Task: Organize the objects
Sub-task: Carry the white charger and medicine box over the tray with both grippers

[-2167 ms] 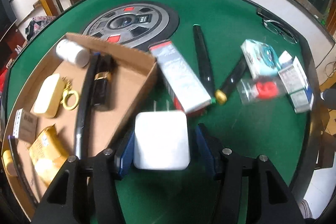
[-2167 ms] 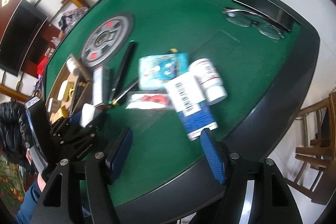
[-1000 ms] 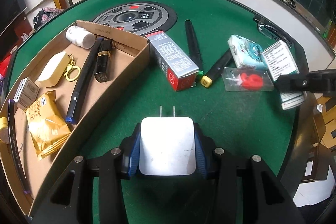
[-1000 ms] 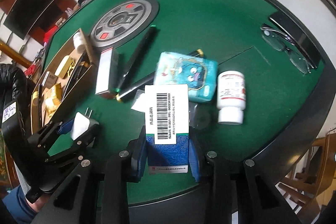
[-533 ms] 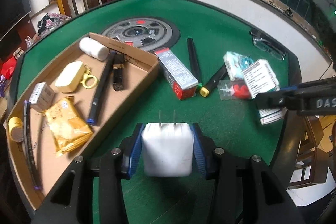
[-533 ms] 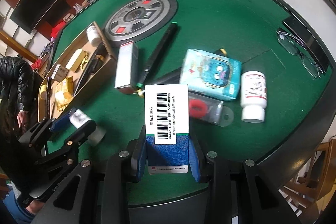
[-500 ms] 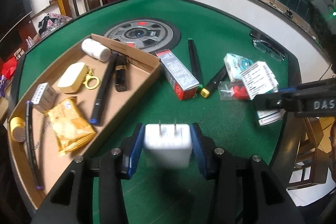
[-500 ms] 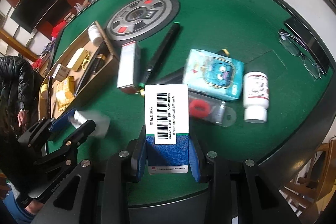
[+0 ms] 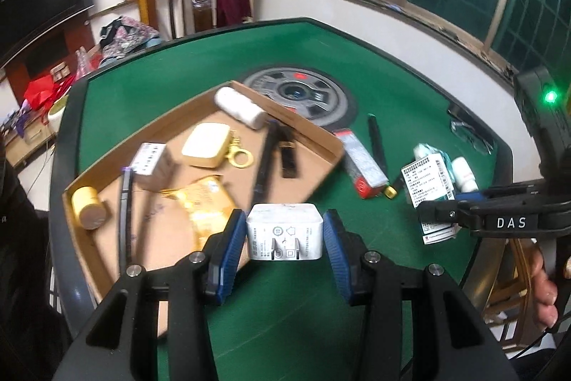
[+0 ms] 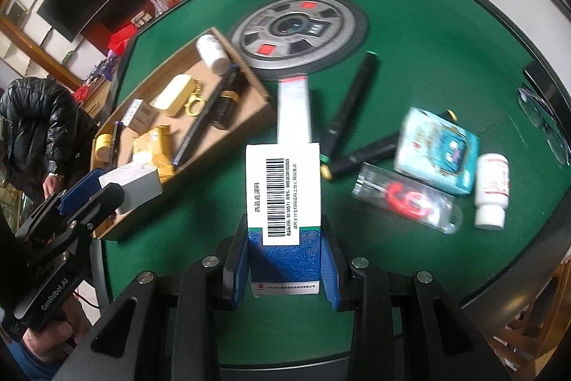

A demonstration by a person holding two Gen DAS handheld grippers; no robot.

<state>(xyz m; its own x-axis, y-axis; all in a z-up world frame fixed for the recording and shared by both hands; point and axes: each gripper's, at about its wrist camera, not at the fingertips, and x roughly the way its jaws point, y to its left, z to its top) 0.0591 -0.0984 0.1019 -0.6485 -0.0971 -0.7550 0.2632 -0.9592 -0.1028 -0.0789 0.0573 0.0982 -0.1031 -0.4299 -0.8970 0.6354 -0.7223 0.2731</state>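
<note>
A: What is the left gripper (image 9: pixel 284 240) carrying?

B: Its jaws are pinching a white charger plug (image 9: pixel 284 231) by its two sides, blue pads pressing on it, prongs facing the camera. It is hanging in the air over the near edge of the cardboard tray (image 9: pixel 314 134), above the green tabletop (image 9: pixel 410 102).

A: And the right gripper (image 10: pixel 284 259)?

B: Its jaws are clamping the lower part of a blue-and-white medicine box (image 10: pixel 283 202), the barcode label facing up. The box is being held above the tabletop, just beside the tray's right wall.

A: What is lying in the tray?

B: A white bottle (image 9: pixel 239 108) at the far corner, a cream case with a gold ring (image 9: pixel 208 150), a long dark pen (image 9: pixel 262 163), a small black-and-gold item (image 9: pixel 287 156), a small grey box (image 9: pixel 151 163), a yellow packet (image 9: pixel 203 202) and a yellow tape roll (image 9: pixel 87 207).

A: And loose on the tabletop?

B: A red-and-white carton (image 10: pixel 293 109), two black pens (image 10: pixel 351 99), a light-blue cartoon pack (image 10: pixel 440 154), a clear blister pack with something red inside (image 10: pixel 407 199), a white pill bottle (image 10: pixel 491 190) and spectacles (image 10: pixel 542 120) near the far edge.
</note>
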